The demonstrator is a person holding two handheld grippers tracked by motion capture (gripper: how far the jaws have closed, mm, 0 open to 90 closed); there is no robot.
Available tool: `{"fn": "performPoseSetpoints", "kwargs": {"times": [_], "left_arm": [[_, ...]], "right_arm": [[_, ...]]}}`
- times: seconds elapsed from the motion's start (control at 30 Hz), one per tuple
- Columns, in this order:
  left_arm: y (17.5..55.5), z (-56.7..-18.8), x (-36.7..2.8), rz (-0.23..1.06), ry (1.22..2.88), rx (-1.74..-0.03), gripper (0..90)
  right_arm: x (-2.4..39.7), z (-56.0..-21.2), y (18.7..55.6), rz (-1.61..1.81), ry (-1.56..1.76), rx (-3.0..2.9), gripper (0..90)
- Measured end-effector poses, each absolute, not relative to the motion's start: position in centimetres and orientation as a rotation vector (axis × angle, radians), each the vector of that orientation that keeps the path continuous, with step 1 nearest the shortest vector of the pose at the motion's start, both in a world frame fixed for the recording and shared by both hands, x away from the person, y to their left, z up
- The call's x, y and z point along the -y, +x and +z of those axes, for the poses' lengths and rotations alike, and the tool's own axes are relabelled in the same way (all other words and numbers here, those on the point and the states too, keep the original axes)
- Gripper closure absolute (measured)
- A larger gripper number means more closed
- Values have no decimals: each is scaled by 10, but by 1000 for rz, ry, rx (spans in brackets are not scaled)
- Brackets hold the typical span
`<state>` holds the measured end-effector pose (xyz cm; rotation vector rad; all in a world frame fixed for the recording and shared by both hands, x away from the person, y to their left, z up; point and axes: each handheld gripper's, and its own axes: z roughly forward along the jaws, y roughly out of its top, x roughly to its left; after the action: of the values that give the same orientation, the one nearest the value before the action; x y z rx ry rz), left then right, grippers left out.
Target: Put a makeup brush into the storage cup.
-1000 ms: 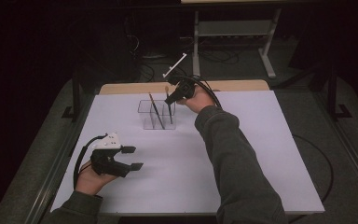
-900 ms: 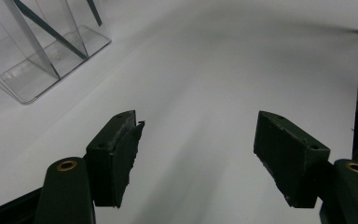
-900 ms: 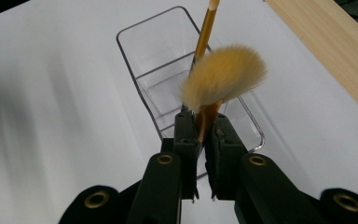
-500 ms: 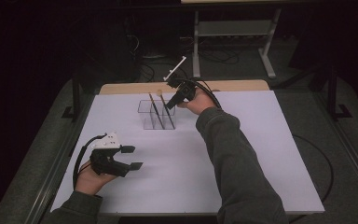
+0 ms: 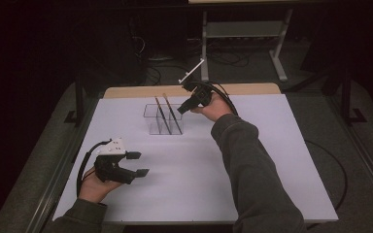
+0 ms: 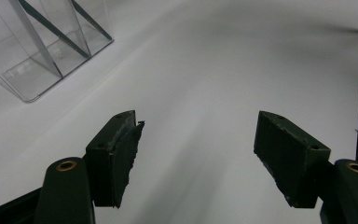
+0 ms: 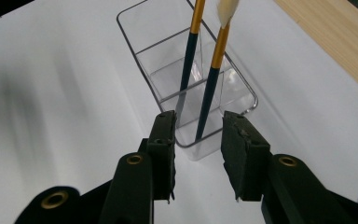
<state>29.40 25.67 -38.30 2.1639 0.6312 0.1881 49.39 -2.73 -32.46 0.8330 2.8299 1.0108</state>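
Observation:
A clear holder (image 5: 151, 121) with several compartments stands at the far middle of the white table. Two brushes lean in it, each with a dark handle and an orange band (image 5: 160, 110) (image 5: 171, 109). My right gripper (image 5: 180, 110) hovers at the holder's right end, tilted down toward it. Its jaws have just been opening and hold nothing. In the right gripper view (image 7: 198, 140) the brushes (image 7: 187, 60) (image 7: 213, 79) stand free beyond the jaws in the holder (image 7: 130, 35). My left gripper (image 5: 138, 164) rests open at the near left (image 6: 198, 154), with nothing in it.
A wooden strip (image 5: 141, 91) runs along the table's (image 5: 272, 160) far edge. Behind the table stands a metal rack (image 5: 243, 29), with cables on the dark floor. The left gripper view has the holder (image 6: 37, 70) at its upper left.
The right gripper's jaws have opened next to the holder, and the hand has barely shifted. The left hand and gripper have stayed put.

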Motion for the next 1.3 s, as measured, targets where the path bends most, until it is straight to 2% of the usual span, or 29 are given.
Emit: {"fn": "performPoseSetpoints", "kwargs": {"times": [0.43,1.3], "left_arm": [[294,-385,-255,183,2175,-628,291],[297,-388,-255,178,2187,-629,281]], "right_arm": [[61,-323,481,1087,850,-2771,621],[97,-329,459,1178,881,-2743,579]]}}
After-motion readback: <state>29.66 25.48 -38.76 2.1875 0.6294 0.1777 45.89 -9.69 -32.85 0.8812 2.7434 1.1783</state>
